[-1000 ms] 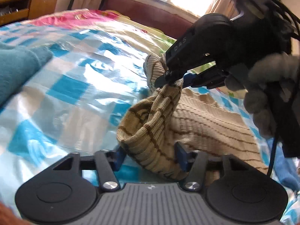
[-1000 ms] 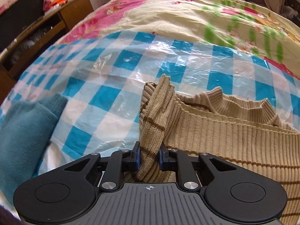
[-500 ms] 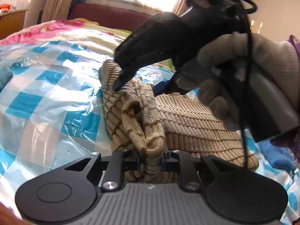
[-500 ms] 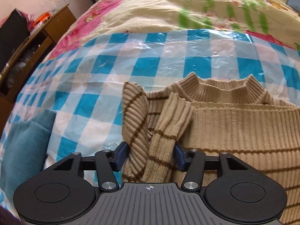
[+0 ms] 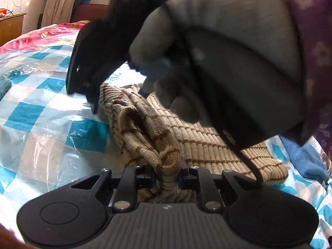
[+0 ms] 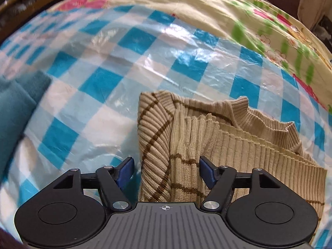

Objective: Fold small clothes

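Note:
A small beige ribbed sweater with brown stripes point(image 5: 207, 145) lies on the blue-and-white checked plastic sheet point(image 5: 41, 124). My left gripper point(image 5: 167, 179) is shut on a bunched fold of the sweater at its near edge. In the right wrist view the sweater point(image 6: 238, 145) lies partly folded, its sleeve laid over the body and its collar to the right. My right gripper point(image 6: 166, 171) is open, its blue pads on either side of the sleeve, above the cloth. In the left wrist view the right gripper and the gloved hand point(image 5: 217, 31) fill the upper frame.
A teal garment point(image 6: 14, 103) lies at the left on the sheet. A blue cloth point(image 5: 307, 159) lies to the right of the sweater. A floral bedspread point(image 6: 207, 10) covers the bed beyond, with a wooden cabinet point(image 5: 10, 27) at the far left.
My right gripper has opened and let go of the sleeve, which now lies on the sweater. My left gripper has closed on the sweater's near fold and stayed shut.

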Demonstrator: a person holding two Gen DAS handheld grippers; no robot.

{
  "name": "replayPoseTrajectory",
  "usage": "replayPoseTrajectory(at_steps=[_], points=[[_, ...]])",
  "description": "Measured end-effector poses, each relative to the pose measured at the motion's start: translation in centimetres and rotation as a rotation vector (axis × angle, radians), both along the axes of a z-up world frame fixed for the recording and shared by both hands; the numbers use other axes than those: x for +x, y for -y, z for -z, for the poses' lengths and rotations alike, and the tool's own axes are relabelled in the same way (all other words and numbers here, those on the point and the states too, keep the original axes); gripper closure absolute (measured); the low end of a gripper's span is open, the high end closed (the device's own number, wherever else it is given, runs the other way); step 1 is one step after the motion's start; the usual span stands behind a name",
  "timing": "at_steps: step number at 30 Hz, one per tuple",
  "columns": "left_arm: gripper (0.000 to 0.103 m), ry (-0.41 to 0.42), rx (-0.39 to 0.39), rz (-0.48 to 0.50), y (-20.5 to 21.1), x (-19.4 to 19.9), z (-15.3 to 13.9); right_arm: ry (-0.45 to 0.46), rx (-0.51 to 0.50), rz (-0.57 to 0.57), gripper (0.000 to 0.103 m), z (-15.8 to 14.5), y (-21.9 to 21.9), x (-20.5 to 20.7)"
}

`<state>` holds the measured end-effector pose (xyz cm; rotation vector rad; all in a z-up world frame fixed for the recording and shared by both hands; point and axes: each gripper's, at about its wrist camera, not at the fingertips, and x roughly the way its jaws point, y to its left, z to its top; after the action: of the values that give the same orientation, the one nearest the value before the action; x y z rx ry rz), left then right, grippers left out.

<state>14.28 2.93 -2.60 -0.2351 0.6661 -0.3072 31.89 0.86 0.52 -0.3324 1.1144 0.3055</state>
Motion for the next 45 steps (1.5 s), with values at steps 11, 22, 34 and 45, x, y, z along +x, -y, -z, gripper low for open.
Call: replayPoseTrajectory(at_steps=[11, 22, 34, 45], points=[[0.080, 0.038, -0.008, 0.001, 0.4, -0.9, -1.1, 0.063, 0.219, 0.085, 0.080, -4.7, 7.4, -0.9], [0.080, 0.116, 0.065, 0.214, 10.7, -0.9, -5.1, 0.122, 0.477, 0.270, 0.081, -7.7, 25.0, -3.0], [0.080, 0.039, 0.299, 0.328, 20.3, -0.4, -1.3, 0.041, 0.618, 0.435, 0.078, 0.8, 34.3, -2.5], [0.055, 0.034, 0.279, 0.405, 21.4, -1.7, -1.9, 0.080, 0.627, 0.425, 0.060, 0.2, 36.7, -5.2]])
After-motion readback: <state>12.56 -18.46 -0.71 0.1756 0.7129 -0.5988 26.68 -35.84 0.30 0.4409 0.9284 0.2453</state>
